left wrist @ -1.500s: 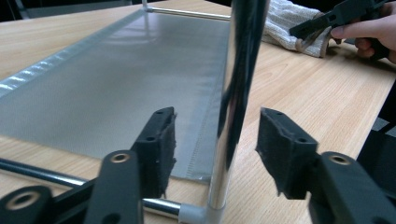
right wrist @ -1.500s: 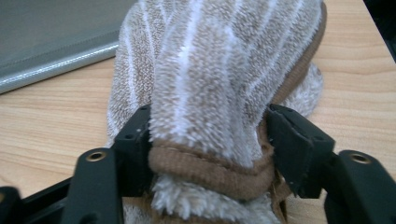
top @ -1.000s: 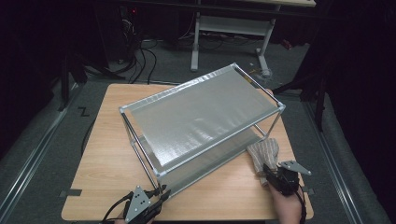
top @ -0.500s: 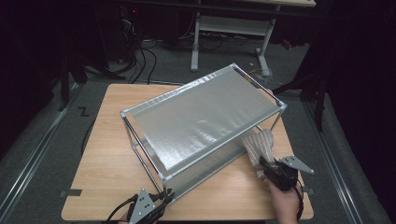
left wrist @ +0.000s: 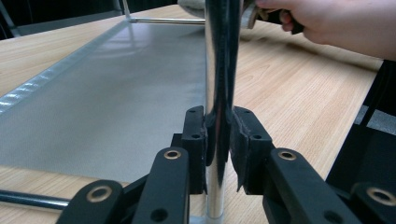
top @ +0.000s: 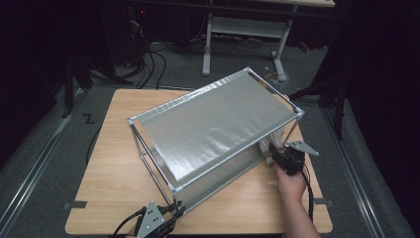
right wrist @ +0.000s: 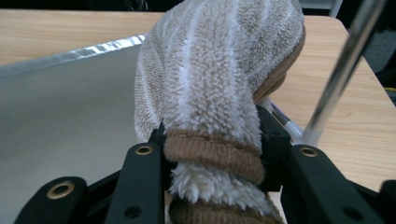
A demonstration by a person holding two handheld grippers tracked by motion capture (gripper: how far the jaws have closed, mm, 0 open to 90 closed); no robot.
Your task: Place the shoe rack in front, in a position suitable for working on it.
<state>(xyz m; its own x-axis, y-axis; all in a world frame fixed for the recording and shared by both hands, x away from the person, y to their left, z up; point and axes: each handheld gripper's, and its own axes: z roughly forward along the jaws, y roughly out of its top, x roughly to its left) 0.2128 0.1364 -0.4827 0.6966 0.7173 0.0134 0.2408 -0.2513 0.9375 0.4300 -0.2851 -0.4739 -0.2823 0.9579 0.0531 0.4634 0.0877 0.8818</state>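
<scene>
A metal rack with a grey top shelf [top: 218, 124] stands slantwise on the wooden table [top: 114, 163]. My left gripper [top: 174, 209] [left wrist: 218, 140] grips its near corner post [left wrist: 219, 70]; the jaws have just eased open slightly, pads still against the post. My right gripper [top: 271, 154] [right wrist: 212, 140] is at the rack's right end, shut on a beige towel with white stripes [top: 275, 140] [right wrist: 219, 60]. Its jaws have also just opened a little, the towel still pinched between them. The towel hangs over the lower shelf's [right wrist: 60, 107] edge, beside a chrome post [right wrist: 343, 65].
The lower shelf [left wrist: 116, 93] stretches away from the left gripper toward the person's hand [left wrist: 327, 23]. Bare tabletop lies left of and in front of the rack. Behind the table stand a white desk frame [top: 242, 27] and floor cables [top: 143, 54].
The right gripper has carried the towel away from the table's front edge, up to the rack's right end under the top shelf. The left gripper has stayed on the post.
</scene>
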